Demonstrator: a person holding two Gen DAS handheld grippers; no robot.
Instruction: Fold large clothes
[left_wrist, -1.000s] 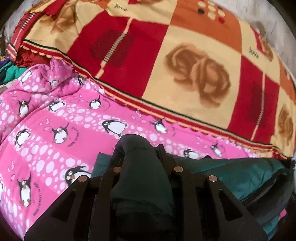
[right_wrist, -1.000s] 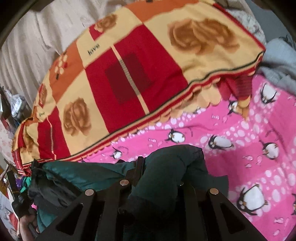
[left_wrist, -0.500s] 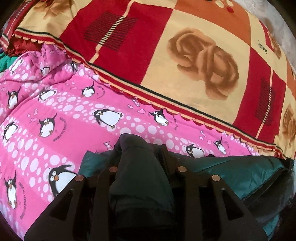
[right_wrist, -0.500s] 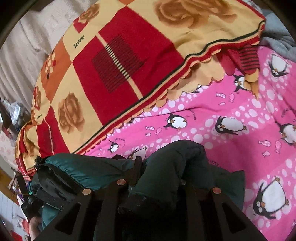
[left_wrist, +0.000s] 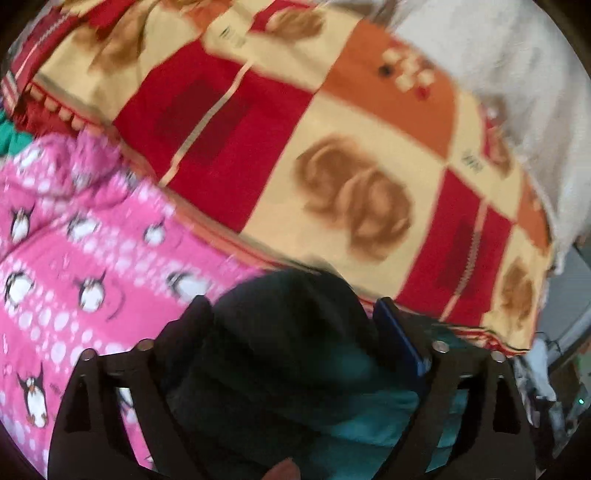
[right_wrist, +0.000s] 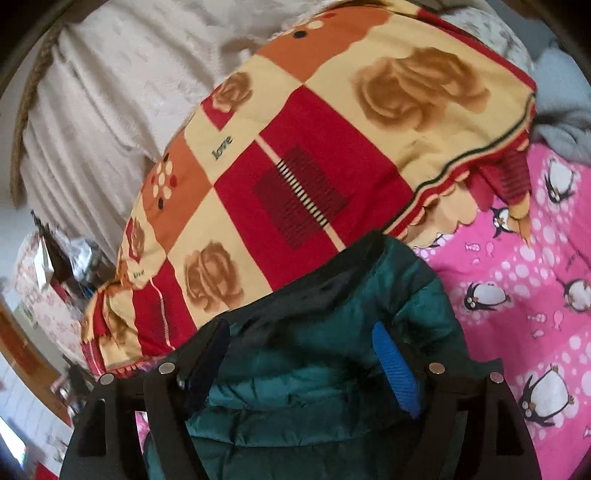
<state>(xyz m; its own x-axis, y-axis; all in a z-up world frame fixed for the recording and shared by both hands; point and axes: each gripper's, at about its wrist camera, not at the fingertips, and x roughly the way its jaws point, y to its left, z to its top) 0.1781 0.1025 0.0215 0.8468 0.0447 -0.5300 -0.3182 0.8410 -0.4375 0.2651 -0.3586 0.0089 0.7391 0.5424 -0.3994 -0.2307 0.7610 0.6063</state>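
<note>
Left tongs (left_wrist: 291, 314): opening, dark green jacket (left_wrist: 295, 332) bunching between them, lower centre.
Right tongs (right_wrist: 299, 339): opening, jacket lying loosely between.
Pink penguin sheet (right_wrist: 517, 295): lying lower right.

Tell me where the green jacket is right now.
The green jacket lies bunched low in both wrist views between each gripper's opening jaws, on the pink penguin sheet, just below the rose blanket.

My left gripper (left_wrist: 291, 325) had its jaws opening, fingers spread wide, tilted down toward the bed, blurred. My right gripper (right_wrist: 303, 350) was also opening, its blue pads (right_wrist: 395, 369) set apart, pointed downward. Dark green jacket (right_wrist: 325, 325) fabric sat between both jaws, pads off it.
</note>
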